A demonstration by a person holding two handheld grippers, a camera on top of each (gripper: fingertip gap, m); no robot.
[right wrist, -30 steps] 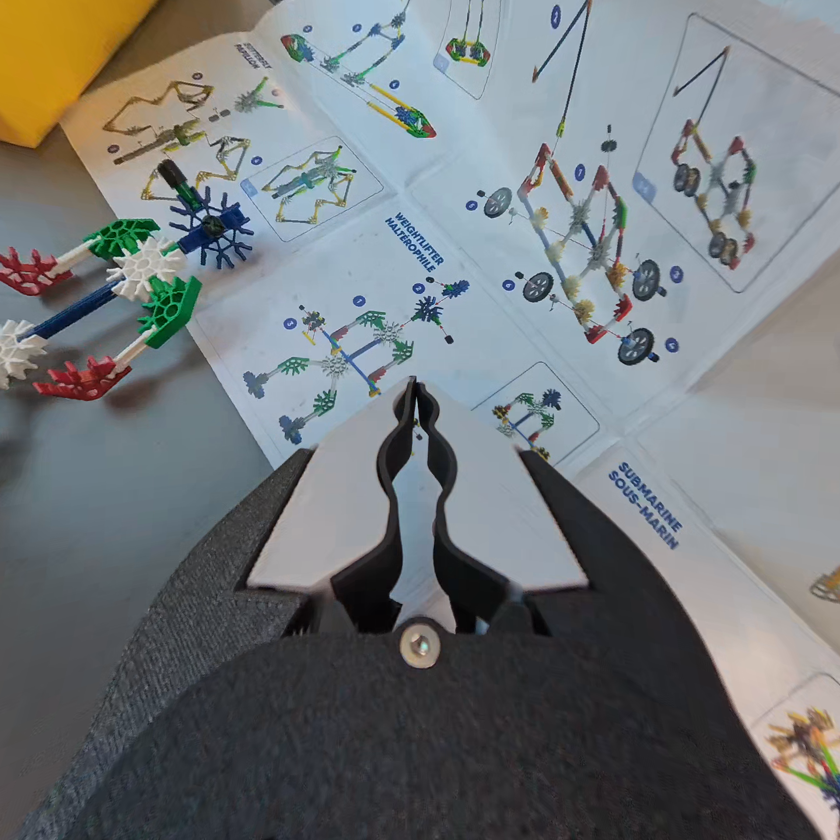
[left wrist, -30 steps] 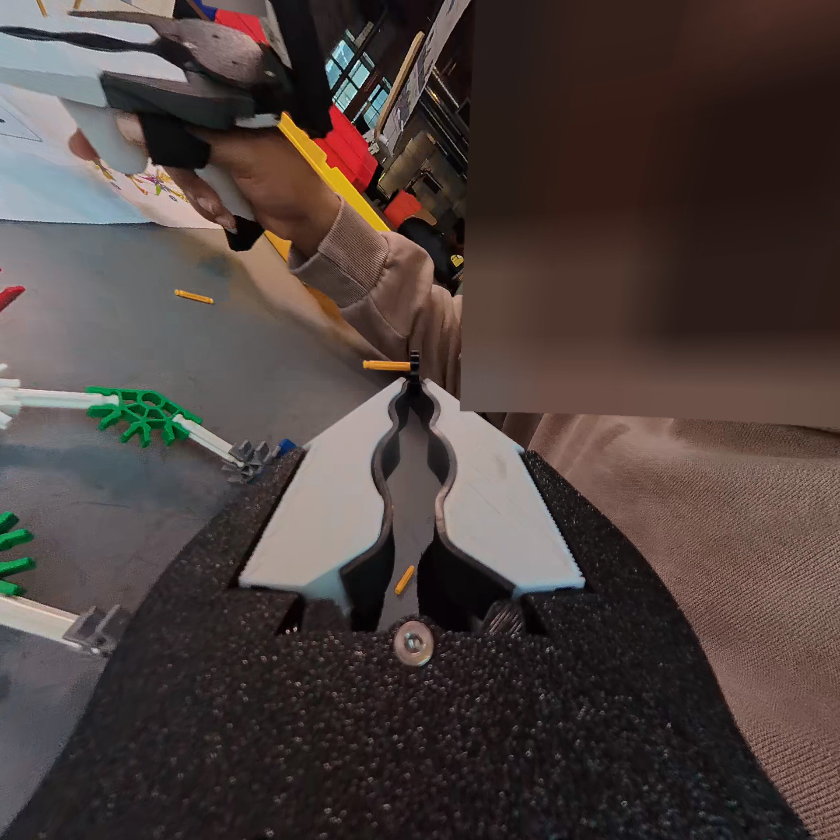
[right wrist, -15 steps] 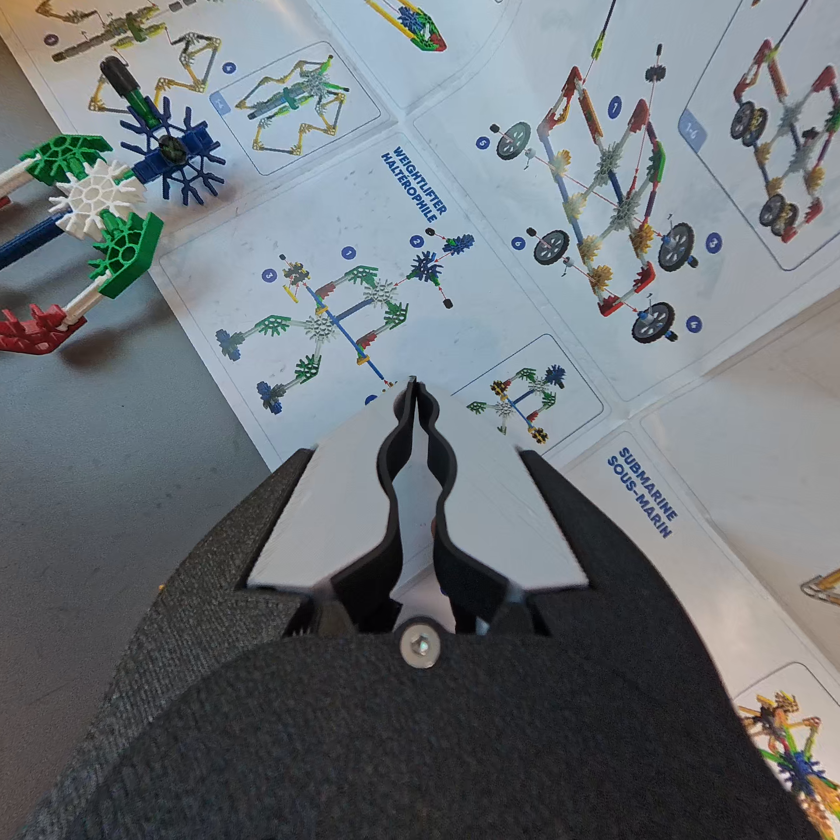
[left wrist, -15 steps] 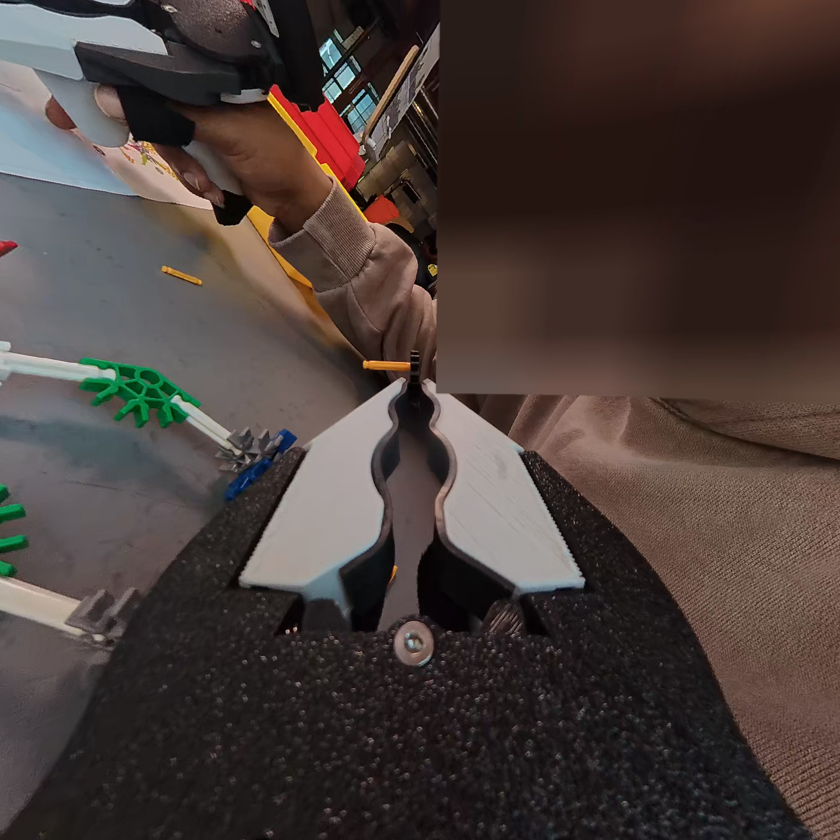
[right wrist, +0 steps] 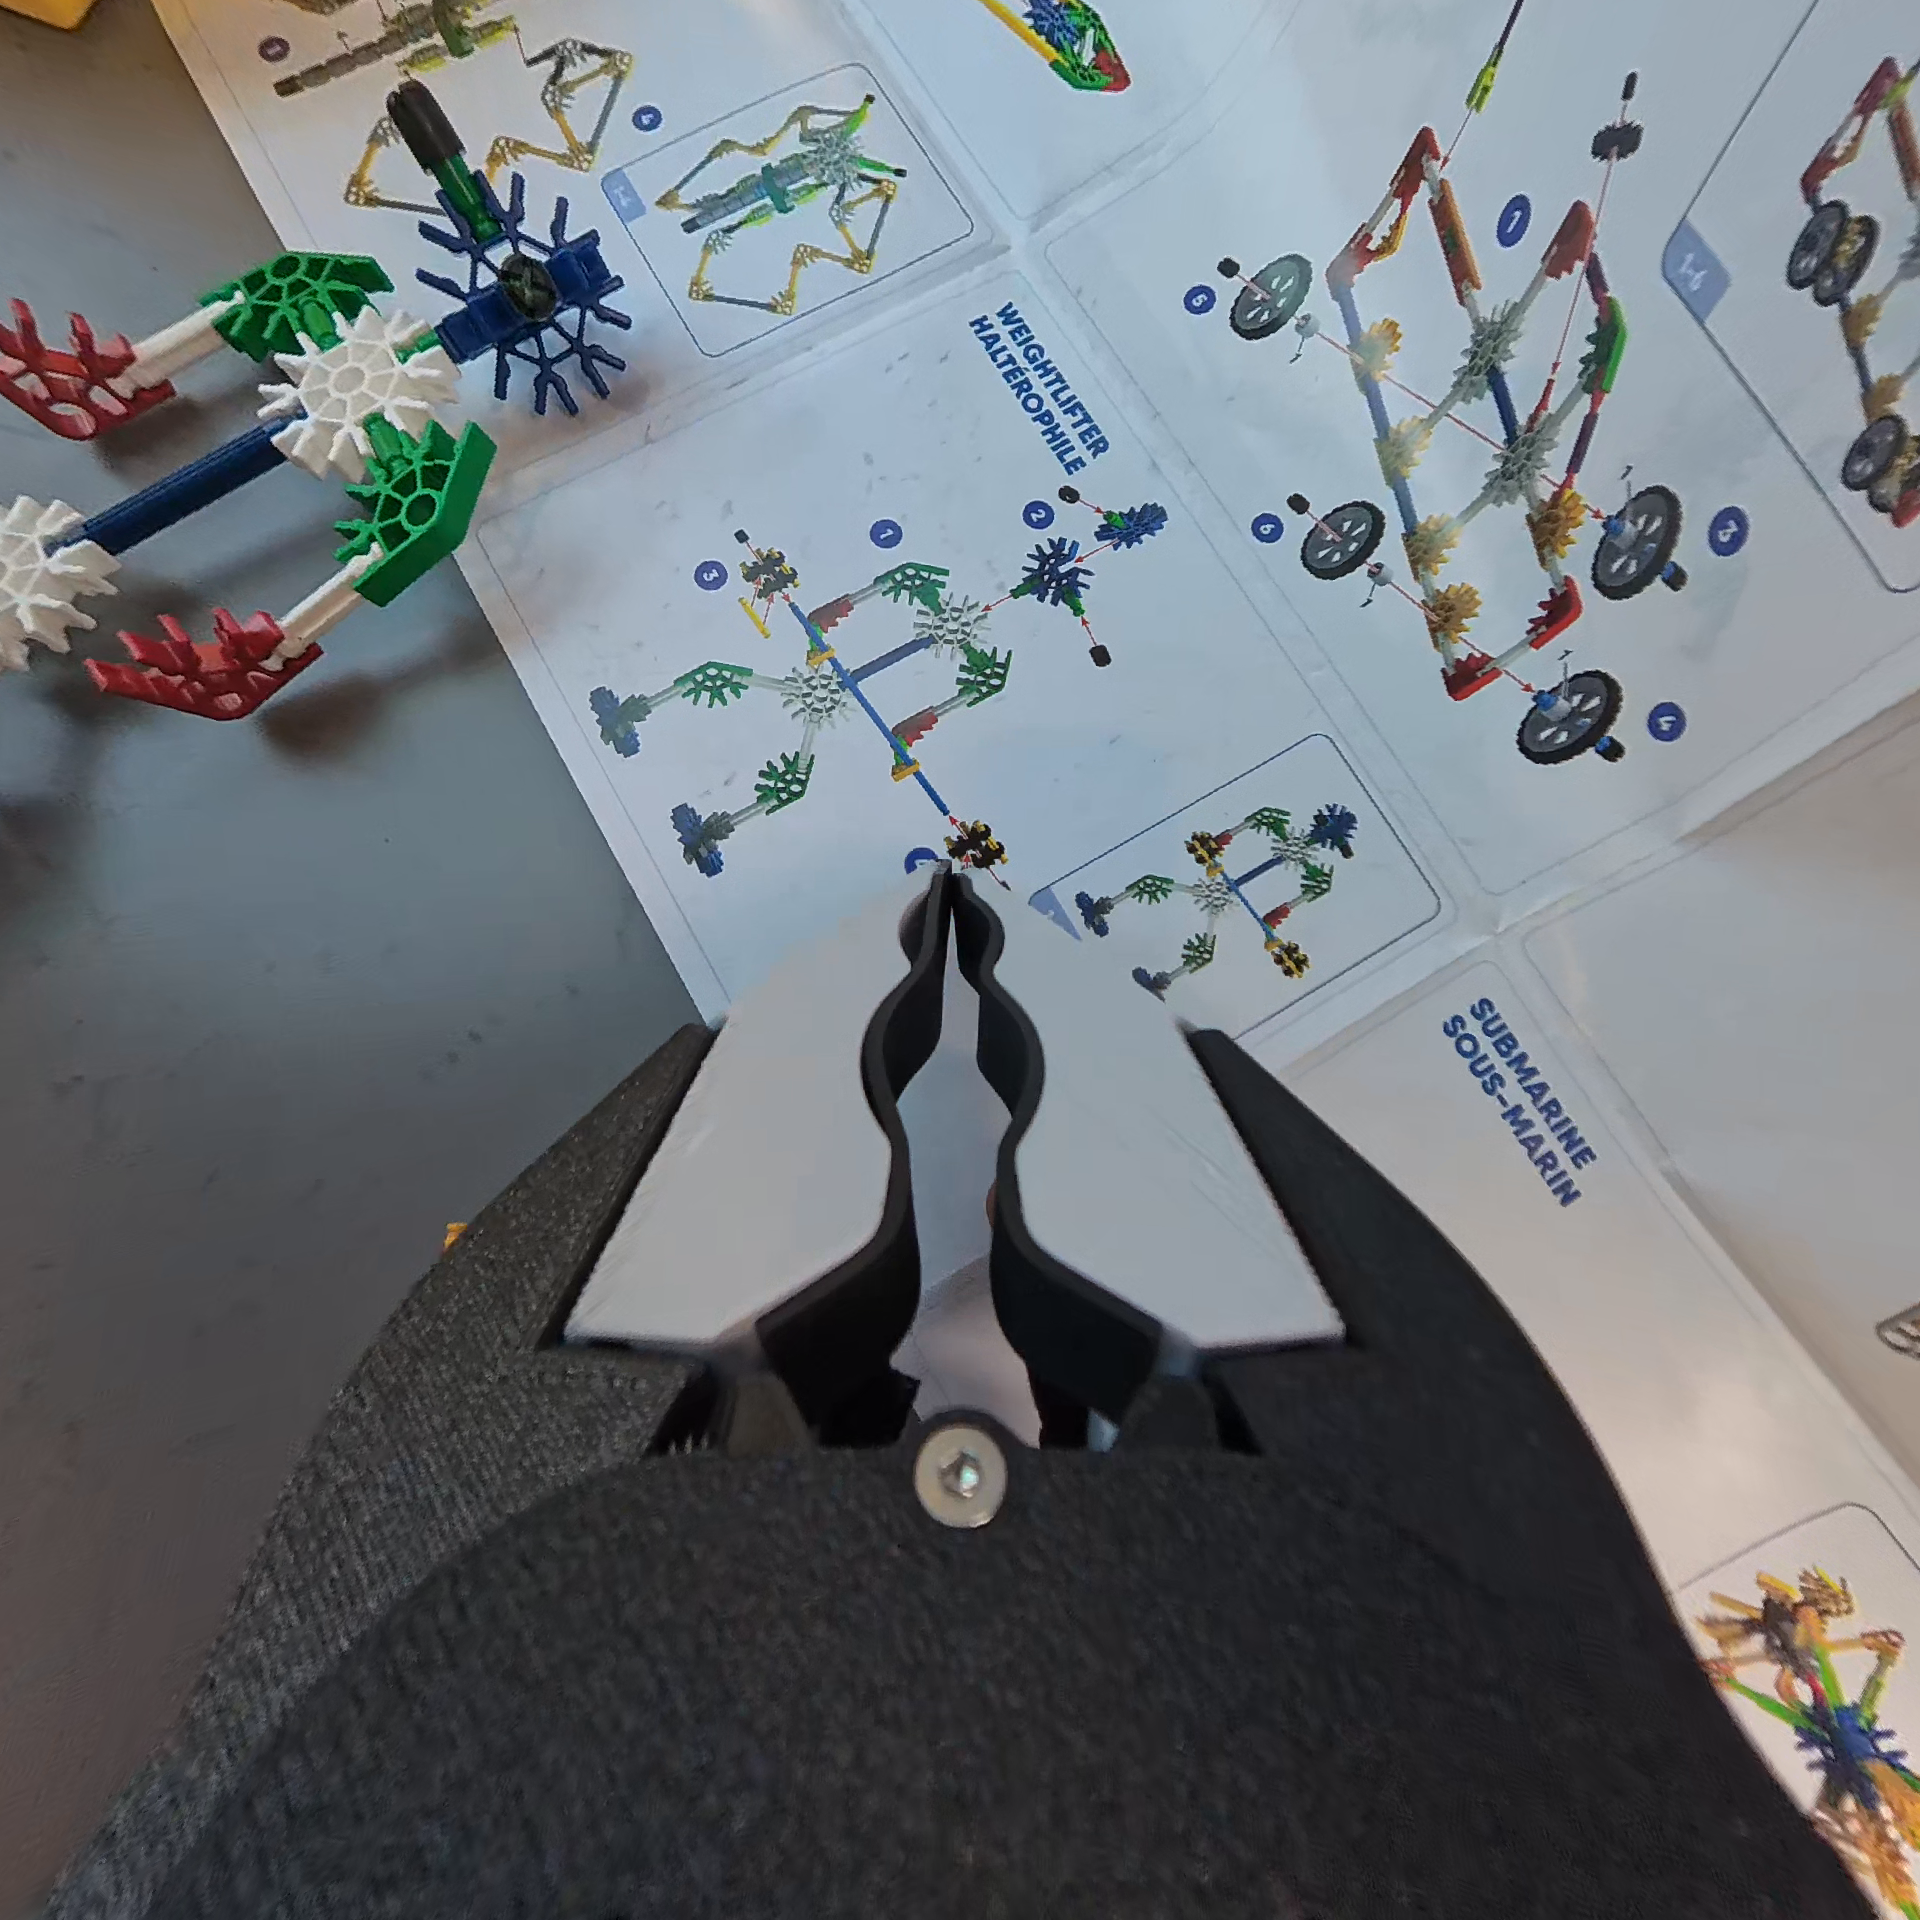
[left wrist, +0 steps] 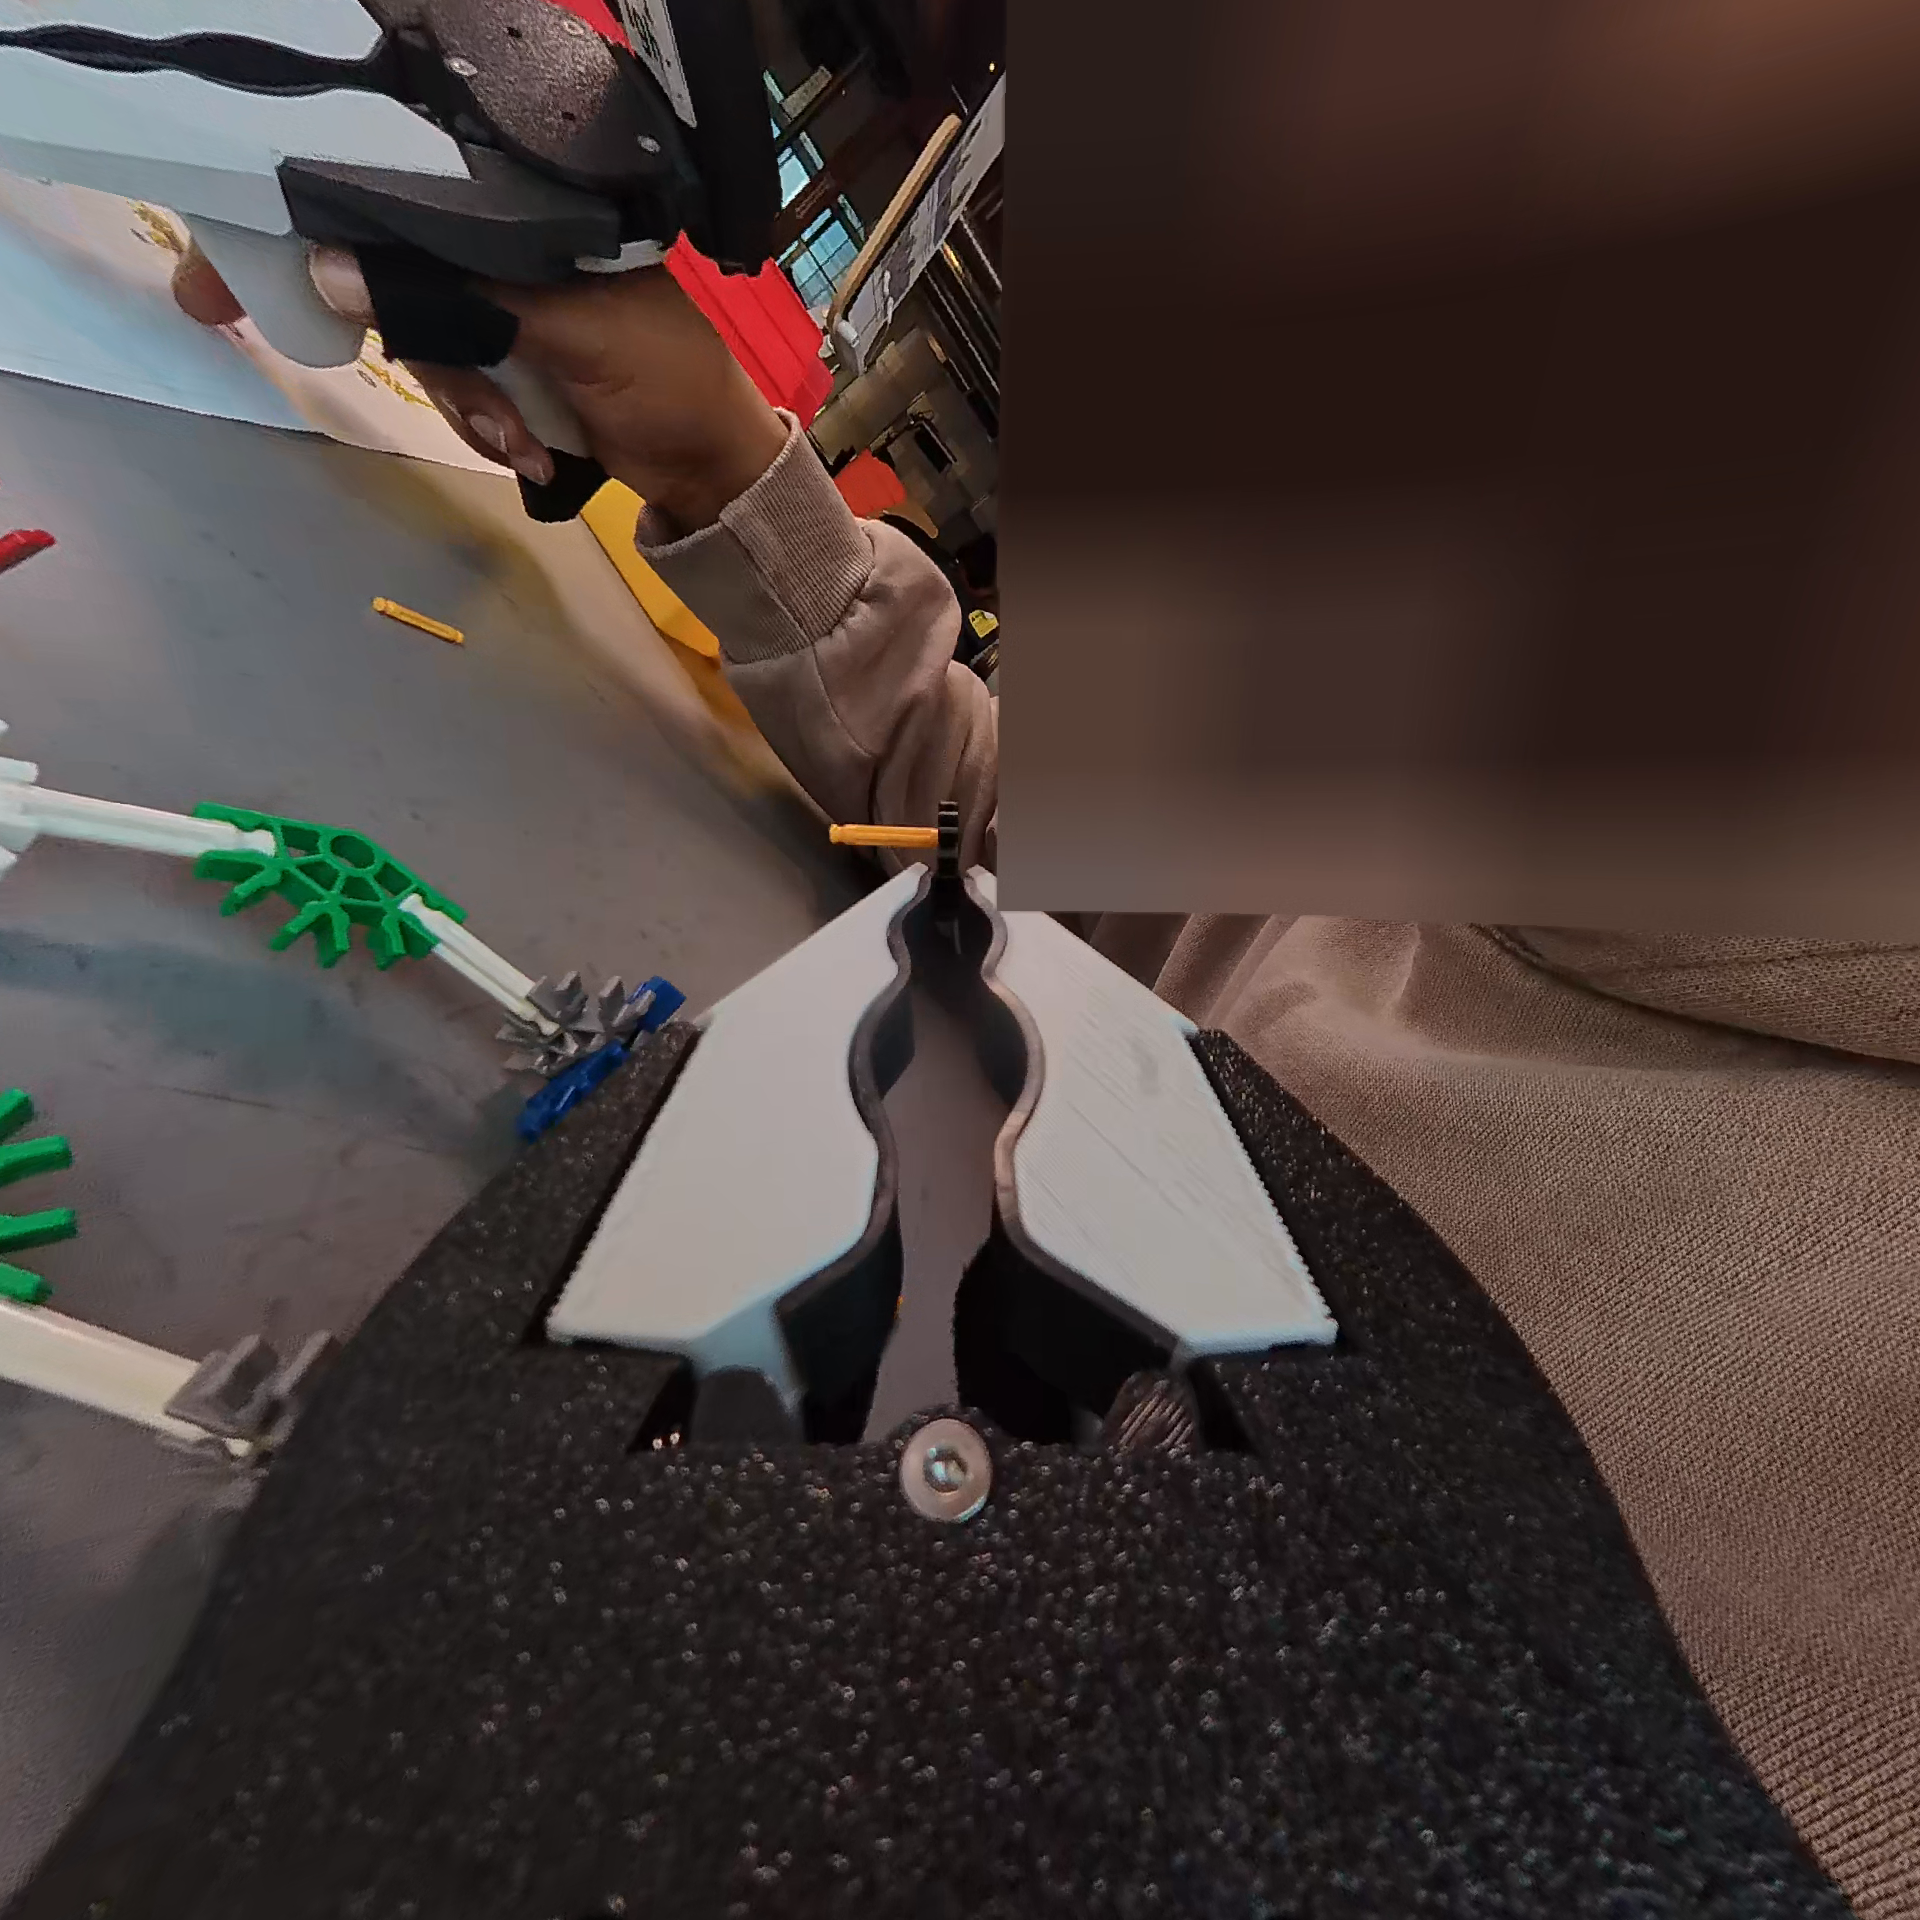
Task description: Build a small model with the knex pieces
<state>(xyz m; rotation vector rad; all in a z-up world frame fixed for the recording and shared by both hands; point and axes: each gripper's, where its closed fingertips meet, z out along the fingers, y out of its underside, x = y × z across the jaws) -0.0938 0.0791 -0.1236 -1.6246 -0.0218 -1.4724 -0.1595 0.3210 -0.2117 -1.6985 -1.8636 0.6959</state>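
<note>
Our left hand-held gripper (left wrist: 948,868) pinches a small black piece with an orange rod (left wrist: 883,834); right hand-held gripper (right wrist: 951,883) pressed together (empty) over the instruction sheet (right wrist: 1299,436).

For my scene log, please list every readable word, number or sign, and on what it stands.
I do not copy writing out; only where it stands.
Instruction sheet: blue headings, numbered blue circles.
White label, top of left wrist view: too blurred.
Black connector in left tongs: none.
</note>
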